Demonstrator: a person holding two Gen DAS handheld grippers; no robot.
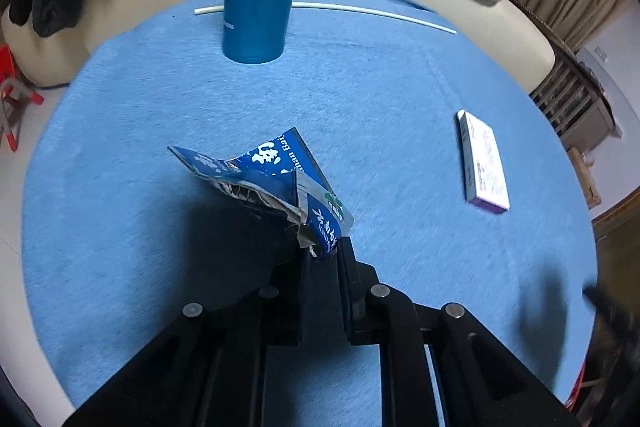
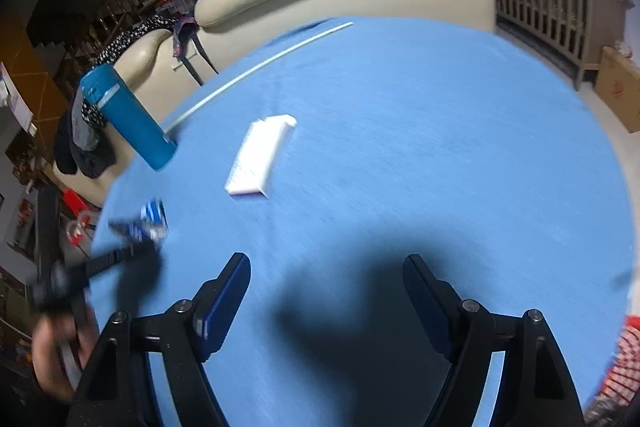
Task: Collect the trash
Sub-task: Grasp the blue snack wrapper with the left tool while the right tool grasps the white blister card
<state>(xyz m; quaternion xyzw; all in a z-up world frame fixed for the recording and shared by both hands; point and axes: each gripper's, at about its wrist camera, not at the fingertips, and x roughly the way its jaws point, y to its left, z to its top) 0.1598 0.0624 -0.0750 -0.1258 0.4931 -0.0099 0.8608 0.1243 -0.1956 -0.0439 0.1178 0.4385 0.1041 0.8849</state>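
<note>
- Pickup step: left gripper pinching torn blue wrapper off counter
- Right gripper spread, empty
- Next, probably: reach white box, though possibly not trash

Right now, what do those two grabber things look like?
Both are black plastic with angular, strut-like arms joined by round silver pins. The right gripper has two long jaws faced with dark blue ribbed pads. The left gripper is built the same way, with black linkages and silver pins. No cables or markings show. A hand sits behind the left one, too blurred to tell a sleeve.
</note>
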